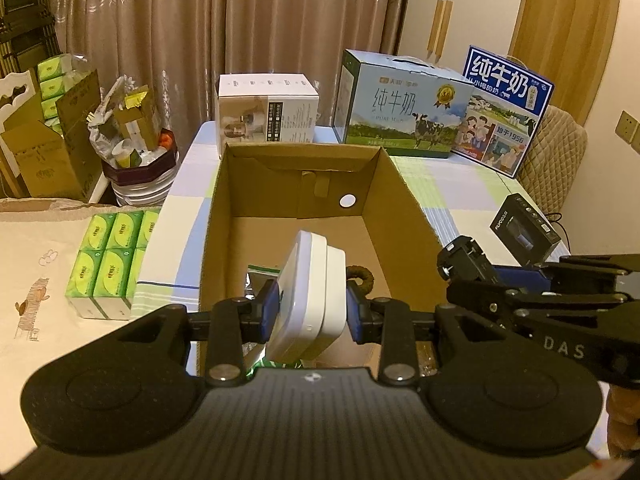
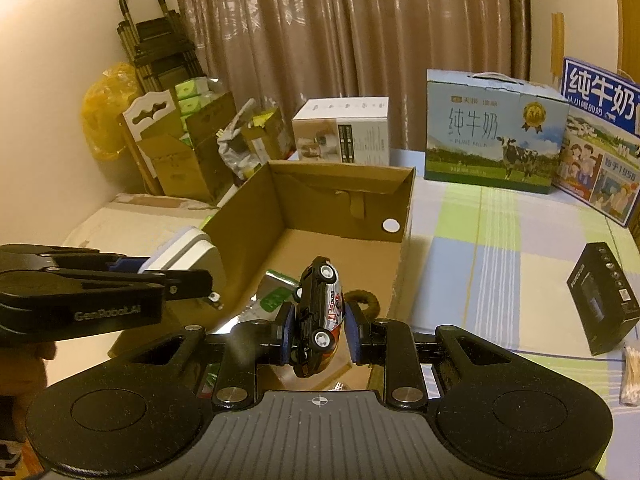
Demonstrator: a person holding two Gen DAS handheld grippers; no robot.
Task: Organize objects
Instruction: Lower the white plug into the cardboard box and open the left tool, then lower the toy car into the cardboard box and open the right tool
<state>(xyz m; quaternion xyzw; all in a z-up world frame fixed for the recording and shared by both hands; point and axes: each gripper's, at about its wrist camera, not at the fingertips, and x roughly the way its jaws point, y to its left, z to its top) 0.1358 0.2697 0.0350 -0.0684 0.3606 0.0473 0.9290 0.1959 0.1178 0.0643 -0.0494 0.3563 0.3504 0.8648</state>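
My left gripper [image 1: 313, 312] is shut on a white rounded plastic case [image 1: 308, 280], held tilted over the near end of an open cardboard box [image 1: 280, 184]. On the box floor lie a green and silver foil packet [image 1: 260, 276] and a brown ring [image 1: 362, 276]. In the right wrist view my right gripper [image 2: 320, 332] is shut on a black toy car [image 2: 320, 308] with white and red markings, wheels towards the camera, above the same box [image 2: 320, 196]. The left gripper [image 2: 200, 280] with the case [image 2: 196, 248] hangs to its left.
The box stands on a checked tablecloth [image 2: 500, 248]. Behind it stand a white appliance carton [image 1: 266, 110] and two milk cartons [image 1: 404, 108], [image 1: 504, 112]. A small black box [image 2: 604, 296] and cotton swabs [image 2: 632, 376] lie to the right, green tissue packs [image 1: 112, 256] to the left.
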